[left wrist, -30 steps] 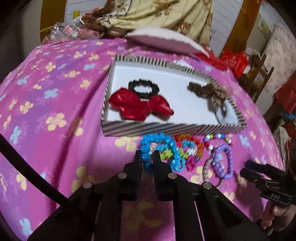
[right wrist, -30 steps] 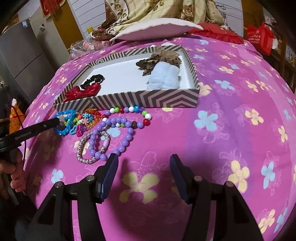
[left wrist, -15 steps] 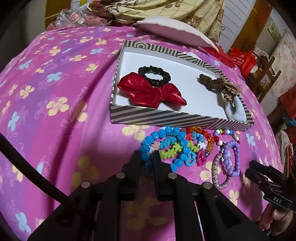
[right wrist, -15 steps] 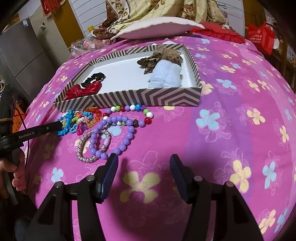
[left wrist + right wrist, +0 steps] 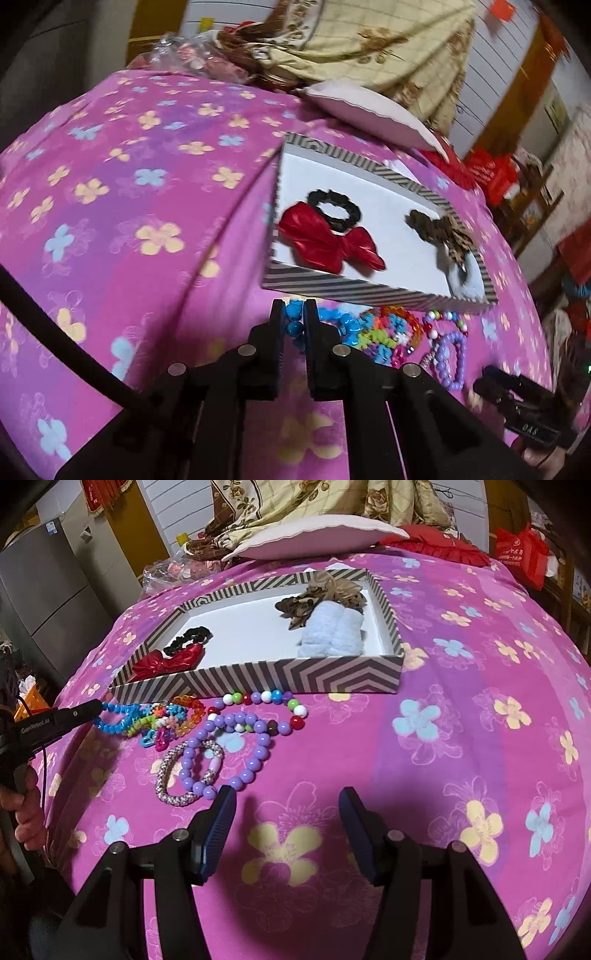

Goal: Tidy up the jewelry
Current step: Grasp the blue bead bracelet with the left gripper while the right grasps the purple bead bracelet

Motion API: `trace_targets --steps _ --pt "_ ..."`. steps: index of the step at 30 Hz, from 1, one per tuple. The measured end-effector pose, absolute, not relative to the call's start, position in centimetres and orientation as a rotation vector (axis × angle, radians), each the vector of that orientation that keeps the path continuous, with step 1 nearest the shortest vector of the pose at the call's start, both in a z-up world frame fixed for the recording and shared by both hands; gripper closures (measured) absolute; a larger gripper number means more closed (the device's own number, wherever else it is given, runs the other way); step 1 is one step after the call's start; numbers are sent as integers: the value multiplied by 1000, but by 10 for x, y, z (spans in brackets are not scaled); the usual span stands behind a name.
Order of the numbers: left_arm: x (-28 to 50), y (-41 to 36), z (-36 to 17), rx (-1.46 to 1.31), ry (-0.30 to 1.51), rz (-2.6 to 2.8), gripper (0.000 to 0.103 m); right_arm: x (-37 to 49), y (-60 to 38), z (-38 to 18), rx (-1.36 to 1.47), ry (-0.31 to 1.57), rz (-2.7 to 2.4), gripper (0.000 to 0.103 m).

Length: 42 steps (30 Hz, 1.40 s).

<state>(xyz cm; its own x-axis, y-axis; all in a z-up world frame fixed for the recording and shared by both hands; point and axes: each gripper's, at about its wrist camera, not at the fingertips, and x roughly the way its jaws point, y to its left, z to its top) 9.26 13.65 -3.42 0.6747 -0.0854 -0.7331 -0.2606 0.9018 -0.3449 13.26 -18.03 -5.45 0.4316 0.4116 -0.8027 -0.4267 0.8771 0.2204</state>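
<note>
My left gripper [image 5: 294, 312] is shut on a blue bead bracelet [image 5: 293, 325], lifting one end just in front of the striped box [image 5: 369, 290]; the bracelet [image 5: 118, 716] still trails into a pile of colourful bracelets [image 5: 166, 716]. The box [image 5: 295, 675] holds a red bow [image 5: 328, 243], a black scrunchie [image 5: 334, 210], a brown bow [image 5: 321, 598] and a pale blue fluffy item [image 5: 332, 631]. A purple bead bracelet [image 5: 236, 753], a multicolour bead strand [image 5: 273, 701] and a silver rope bracelet [image 5: 184, 771] lie on the cloth. My right gripper [image 5: 286, 801] is open and empty near them.
Everything rests on a pink flowered cloth [image 5: 461, 738]. A white pillow [image 5: 314, 535] and a patterned blanket [image 5: 295, 498] lie behind the box. A red bag [image 5: 521, 554] is at the far right, a grey cabinet [image 5: 44, 590] at the left.
My left gripper has lifted and tilted with the blue bracelet, pulling it up toward the box front. My right gripper has stayed open and still.
</note>
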Motion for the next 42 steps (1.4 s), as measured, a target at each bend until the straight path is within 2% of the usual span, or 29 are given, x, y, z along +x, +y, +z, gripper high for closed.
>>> trace_targets --steps 5,7,20,22,27,31,33,42 --pt "97 124 -37 -405 861 74 103 133 -168 -51 -28 954 574 44" --pt "96 120 -37 -386 864 74 103 137 -161 -52 -39 942 590 58" --pt "96 124 -39 -403 875 89 103 155 -131 -65 -177 888 586 68" --pt "95 125 -40 -409 876 90 103 156 -134 -65 -172 889 578 77" --pt "96 124 -41 -405 880 89 103 157 -139 -65 -160 892 559 87" --pt "97 122 -41 -395 884 82 103 154 -136 -65 -199 886 544 89" --pt "97 121 -42 -393 886 80 103 153 -135 -64 -219 884 527 93" --pt "95 116 -33 -393 844 37 103 133 -162 -32 -100 816 559 94"
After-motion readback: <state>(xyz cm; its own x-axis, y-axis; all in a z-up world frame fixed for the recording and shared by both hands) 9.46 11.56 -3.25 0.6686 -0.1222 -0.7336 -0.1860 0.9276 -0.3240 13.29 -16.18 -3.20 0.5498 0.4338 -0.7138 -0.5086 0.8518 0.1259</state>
